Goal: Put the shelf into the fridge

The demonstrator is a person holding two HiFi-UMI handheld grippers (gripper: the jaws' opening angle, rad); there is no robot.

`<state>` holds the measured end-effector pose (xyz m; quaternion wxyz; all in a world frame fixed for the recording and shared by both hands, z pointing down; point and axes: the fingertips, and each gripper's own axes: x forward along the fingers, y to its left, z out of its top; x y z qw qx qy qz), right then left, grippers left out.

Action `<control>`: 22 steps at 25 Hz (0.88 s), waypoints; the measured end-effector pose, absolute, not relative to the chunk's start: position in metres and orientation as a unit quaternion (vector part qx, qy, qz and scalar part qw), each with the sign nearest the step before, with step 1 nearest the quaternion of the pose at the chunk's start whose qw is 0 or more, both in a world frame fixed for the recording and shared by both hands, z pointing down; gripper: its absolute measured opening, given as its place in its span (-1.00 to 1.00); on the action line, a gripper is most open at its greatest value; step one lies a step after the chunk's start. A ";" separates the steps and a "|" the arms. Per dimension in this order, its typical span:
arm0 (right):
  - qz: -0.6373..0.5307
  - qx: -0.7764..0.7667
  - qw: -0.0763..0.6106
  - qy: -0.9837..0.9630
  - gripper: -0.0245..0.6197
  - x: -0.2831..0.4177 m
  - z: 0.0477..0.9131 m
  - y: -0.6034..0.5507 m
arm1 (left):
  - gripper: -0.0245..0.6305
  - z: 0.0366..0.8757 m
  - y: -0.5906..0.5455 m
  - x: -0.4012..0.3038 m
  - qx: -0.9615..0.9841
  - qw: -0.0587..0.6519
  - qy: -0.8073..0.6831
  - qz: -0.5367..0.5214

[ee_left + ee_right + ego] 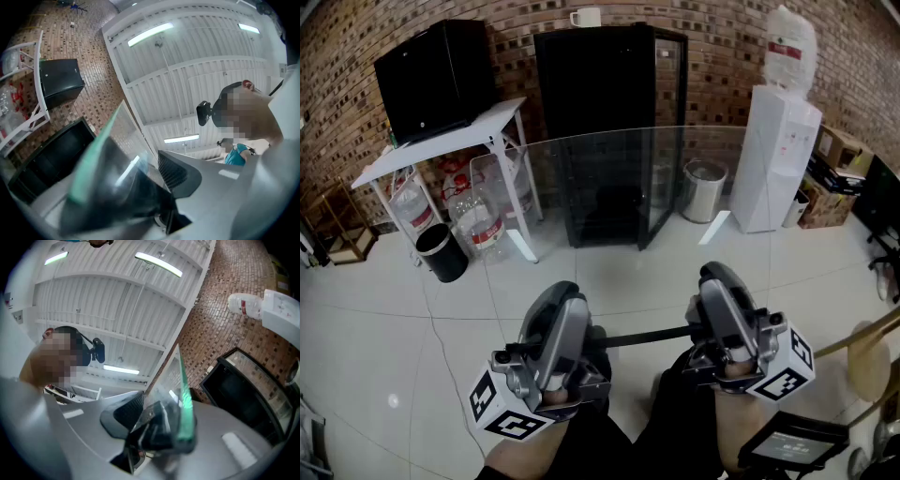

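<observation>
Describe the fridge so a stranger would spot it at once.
Against the brick wall, between the white table and the white water dispenser, stands the fridge. Unlike the black box on the table, it is tall, stands on the floor, with its glass door swung open and a white mug on top.

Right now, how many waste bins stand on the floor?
2: a black bin by the white table; a steel bin between the fridge and water dispenser. More may be hidden.
</observation>
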<state>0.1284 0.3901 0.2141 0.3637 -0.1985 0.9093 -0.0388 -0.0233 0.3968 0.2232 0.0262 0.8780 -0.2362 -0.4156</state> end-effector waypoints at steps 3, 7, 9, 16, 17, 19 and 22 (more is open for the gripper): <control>-0.043 -0.211 0.366 0.905 -0.65 0.128 0.225 0.367 | -0.70 0.227 0.374 -0.029 0.881 0.032 -0.238 -0.409; -0.059 -0.212 0.367 0.904 -0.65 0.120 0.228 0.334 | -0.70 0.231 0.342 -0.037 0.881 0.043 -0.247 -0.402; -0.064 -0.212 0.365 0.904 -0.65 0.114 0.228 0.322 | -0.70 0.233 0.329 -0.041 0.880 0.049 -0.248 -0.402; -0.047 -0.214 0.358 0.908 -0.65 0.110 0.224 0.291 | -0.70 0.230 0.297 -0.046 0.877 0.042 -0.238 -0.414; -0.050 -0.214 0.357 0.908 -0.65 0.108 0.223 0.287 | -0.70 0.231 0.293 -0.047 0.877 0.046 -0.238 -0.414; -0.054 -0.224 0.355 0.906 -0.65 0.109 0.227 0.279 | -0.70 0.233 0.284 -0.048 0.878 0.053 -0.236 -0.413; -0.053 -0.238 0.351 0.904 -0.65 0.110 0.226 0.267 | -0.70 0.230 0.270 -0.050 0.879 0.060 -0.228 -0.414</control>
